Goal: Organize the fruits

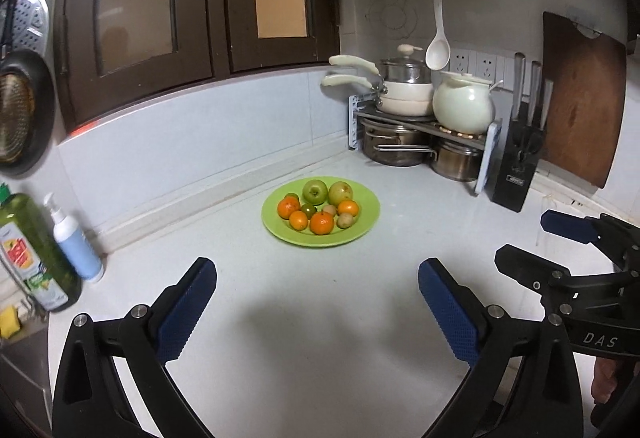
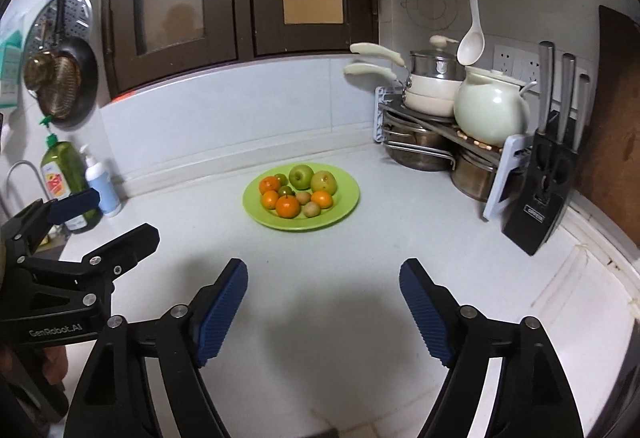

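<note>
A green plate sits on the white counter ahead of both grippers. On it lie two green apples, several oranges, small green citrus and brownish kiwis. My left gripper is open and empty, well short of the plate. My right gripper is open and empty, also short of the plate. The right gripper shows at the right edge of the left wrist view; the left gripper shows at the left edge of the right wrist view.
A rack with pots and a pale teapot stands in the back corner. A knife block and a cutting board stand to the right. Soap bottles stand at left.
</note>
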